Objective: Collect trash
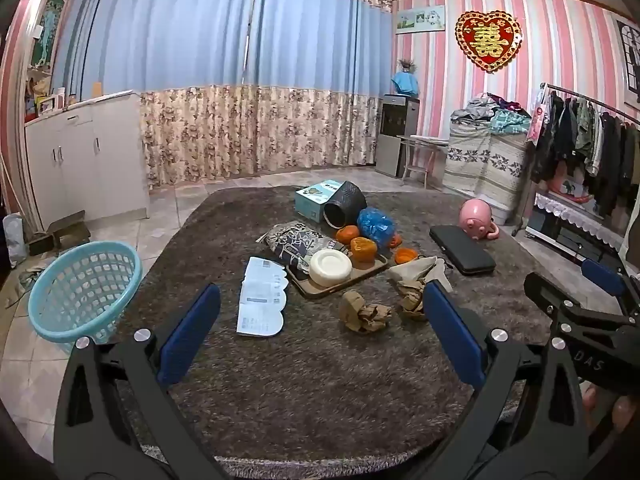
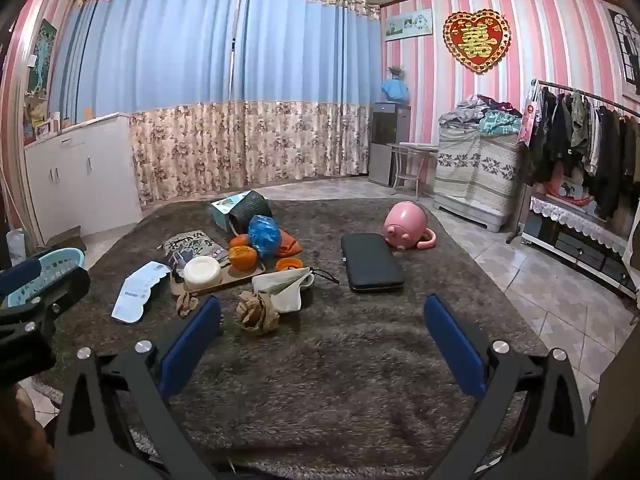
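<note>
Two crumpled brown paper balls (image 1: 364, 314) (image 1: 412, 296) lie on the shaggy brown rug (image 1: 320, 400), just beyond my left gripper (image 1: 322, 332). That gripper is open and holds nothing. A flat white paper sheet (image 1: 262, 296) lies left of the balls. The light blue basket (image 1: 86, 290) stands off the rug's left edge. My right gripper (image 2: 323, 344) is also open and empty. One paper ball (image 2: 258, 312) sits just ahead of its left finger, the other ball (image 2: 187, 303) further left. A crumpled blue plastic bag (image 2: 263, 234) rests behind the tray (image 2: 218, 280).
The tray (image 1: 340, 284) carries a white bowl (image 1: 330, 266) and orange items. Behind it lie a tipped black bin (image 1: 344, 204) and a box (image 1: 316, 200). A black case (image 2: 372, 262), a pink pig toy (image 2: 406, 226) and a cream cloth bag (image 2: 286, 284) lie on the rug.
</note>
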Demonstrator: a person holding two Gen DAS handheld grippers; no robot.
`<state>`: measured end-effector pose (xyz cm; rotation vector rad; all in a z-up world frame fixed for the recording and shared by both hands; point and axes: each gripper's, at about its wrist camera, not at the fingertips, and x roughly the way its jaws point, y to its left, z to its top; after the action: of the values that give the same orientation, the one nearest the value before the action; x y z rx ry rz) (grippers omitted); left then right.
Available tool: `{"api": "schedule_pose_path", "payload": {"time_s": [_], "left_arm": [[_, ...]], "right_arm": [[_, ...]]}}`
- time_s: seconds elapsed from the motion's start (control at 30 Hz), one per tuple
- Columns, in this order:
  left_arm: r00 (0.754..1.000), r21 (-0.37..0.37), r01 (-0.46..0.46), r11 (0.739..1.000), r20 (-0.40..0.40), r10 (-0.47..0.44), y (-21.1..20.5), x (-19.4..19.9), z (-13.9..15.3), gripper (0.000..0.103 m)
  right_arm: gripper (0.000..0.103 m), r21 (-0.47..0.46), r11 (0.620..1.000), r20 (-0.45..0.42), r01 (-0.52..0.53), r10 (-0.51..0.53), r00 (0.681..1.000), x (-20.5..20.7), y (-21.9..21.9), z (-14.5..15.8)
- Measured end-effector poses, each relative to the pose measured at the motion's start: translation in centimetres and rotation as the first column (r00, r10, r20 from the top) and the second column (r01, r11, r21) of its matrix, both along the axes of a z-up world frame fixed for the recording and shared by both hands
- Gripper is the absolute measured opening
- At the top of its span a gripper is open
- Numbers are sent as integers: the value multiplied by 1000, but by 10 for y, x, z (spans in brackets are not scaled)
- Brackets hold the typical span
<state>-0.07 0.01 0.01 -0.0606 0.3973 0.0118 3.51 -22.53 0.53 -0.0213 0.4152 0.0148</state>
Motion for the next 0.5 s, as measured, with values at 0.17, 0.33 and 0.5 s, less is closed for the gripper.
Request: {"api": "schedule_pose_path", "payload": {"time_s": [0.17,0.33,0.5], "left_arm": [[1000,-4,10,1000,-4,-10,-1,-4,0,98],[1000,-2,-4,1000,-15,4,4,-3,-3,98],[1000,0,-5,1000,-13,5,4,-5,-4,98]], "right_arm": [[99,2,1000,7,1,-1,1000,-1,1,0],[99,3,1000,7,2,-2,1000,-1,0,-1],[99,3,1000,11,6,-6,1000,0,-3,-5]]}}
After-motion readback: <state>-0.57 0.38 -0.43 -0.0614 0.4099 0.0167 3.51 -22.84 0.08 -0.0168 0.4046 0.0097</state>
